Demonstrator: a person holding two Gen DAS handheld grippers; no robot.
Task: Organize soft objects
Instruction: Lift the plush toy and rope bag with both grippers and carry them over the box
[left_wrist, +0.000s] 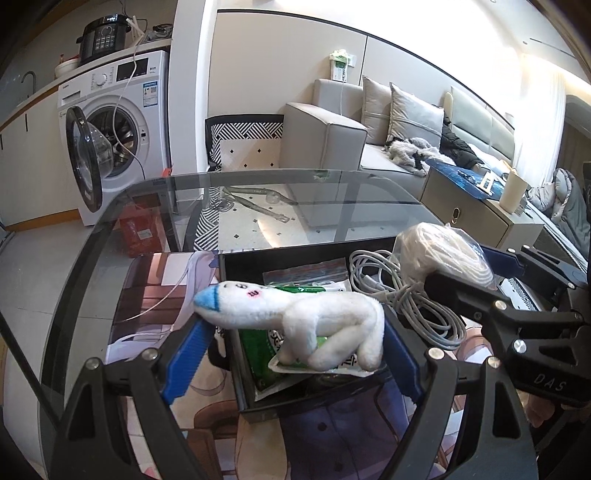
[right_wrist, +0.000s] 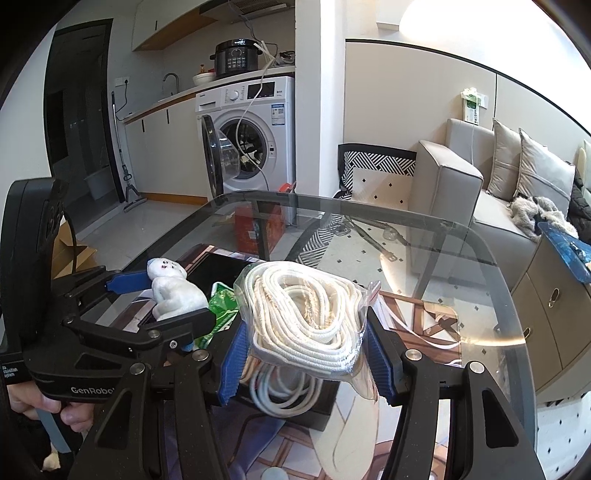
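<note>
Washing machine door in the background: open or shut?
Open. The washing machine has its round door swung out to the left, leaving the drum opening exposed, with a white cable hanging into it.

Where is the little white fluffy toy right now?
The white plush toy is held between the left gripper's blue pads, above the black box, left of the bagged rope.

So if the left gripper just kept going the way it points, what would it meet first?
Probably the black box below it: the left gripper, clamped on the white plush toy, points down at the green packet inside. Depth is uncertain.
</note>
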